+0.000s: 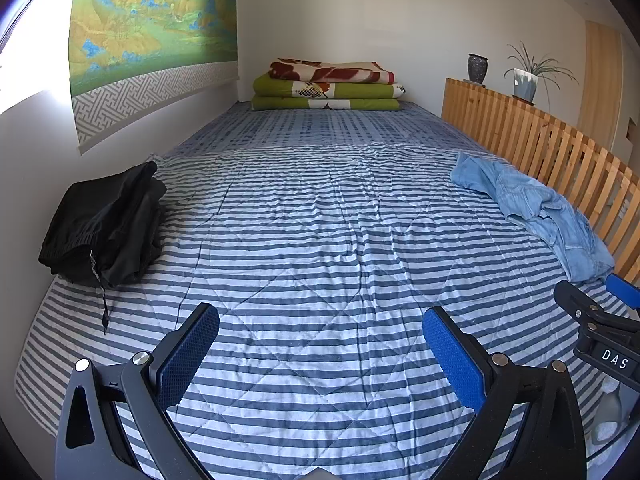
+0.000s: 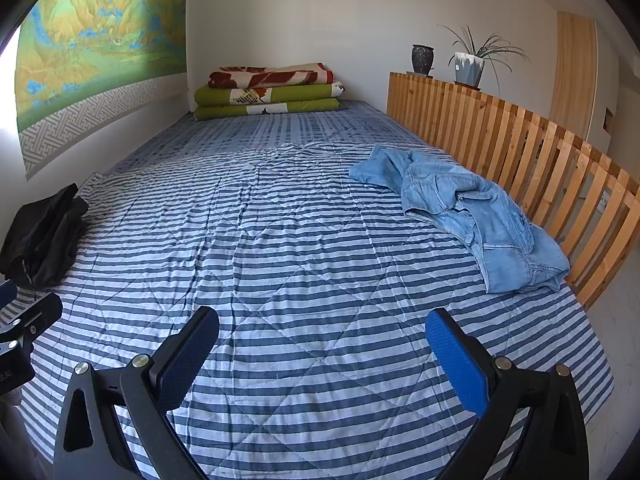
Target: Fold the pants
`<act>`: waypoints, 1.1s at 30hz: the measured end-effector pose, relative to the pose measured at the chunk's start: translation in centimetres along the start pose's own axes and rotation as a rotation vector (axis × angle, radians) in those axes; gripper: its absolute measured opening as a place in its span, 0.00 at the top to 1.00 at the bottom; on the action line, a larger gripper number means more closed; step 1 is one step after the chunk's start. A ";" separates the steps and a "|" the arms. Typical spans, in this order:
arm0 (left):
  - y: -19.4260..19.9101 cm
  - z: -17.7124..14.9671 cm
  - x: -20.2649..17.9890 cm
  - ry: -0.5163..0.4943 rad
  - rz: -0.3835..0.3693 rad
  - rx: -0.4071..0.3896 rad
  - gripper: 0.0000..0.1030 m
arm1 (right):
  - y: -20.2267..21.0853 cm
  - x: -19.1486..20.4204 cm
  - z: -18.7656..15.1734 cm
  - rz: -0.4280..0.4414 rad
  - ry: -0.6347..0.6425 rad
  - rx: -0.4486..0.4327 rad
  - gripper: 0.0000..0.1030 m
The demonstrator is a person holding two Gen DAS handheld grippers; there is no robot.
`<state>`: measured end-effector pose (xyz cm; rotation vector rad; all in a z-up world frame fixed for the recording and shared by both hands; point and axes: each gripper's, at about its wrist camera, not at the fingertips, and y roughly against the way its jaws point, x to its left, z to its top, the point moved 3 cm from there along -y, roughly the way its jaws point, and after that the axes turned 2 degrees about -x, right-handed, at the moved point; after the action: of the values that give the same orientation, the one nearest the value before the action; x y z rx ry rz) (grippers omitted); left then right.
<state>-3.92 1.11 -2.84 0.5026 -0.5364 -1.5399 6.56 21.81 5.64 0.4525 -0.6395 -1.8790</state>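
Note:
Light blue denim pants [image 2: 468, 216] lie crumpled at the right side of the striped bed, against the wooden rail; they also show in the left wrist view as the denim pants [image 1: 536, 208]. Black pants [image 1: 106, 226] sit folded in a pile at the left edge by the wall, seen too as the black pile [image 2: 44, 236]. My left gripper [image 1: 320, 332] hovers open over bare quilt, nothing between its blue pads. My right gripper [image 2: 322, 332] is likewise open and empty, with the denim ahead and to its right. Each gripper shows at the edge of the other's view.
The blue-and-white striped quilt [image 1: 320, 240] covers the bed. Folded green and red blankets [image 1: 326, 88] are stacked at the far end. A slatted wooden rail [image 2: 520, 148] runs along the right side, with a dark vase [image 2: 423, 59] and a potted plant [image 2: 470, 66] on top. A landscape hanging [image 1: 152, 28] covers the left wall.

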 end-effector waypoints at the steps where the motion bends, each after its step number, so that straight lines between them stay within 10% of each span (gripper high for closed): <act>1: 0.0 0.1 0.0 0.001 -0.001 0.001 0.00 | 0.0 0.0 0.0 0.001 -0.001 0.001 0.01; 33: 0.1 0.0 -0.4 -0.013 -0.003 0.005 0.00 | 0.0 -0.1 -0.2 0.003 -0.007 0.008 0.01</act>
<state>-3.81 1.52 -2.79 0.4979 -0.5499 -1.5455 6.69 21.85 5.46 0.4497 -0.6520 -1.8765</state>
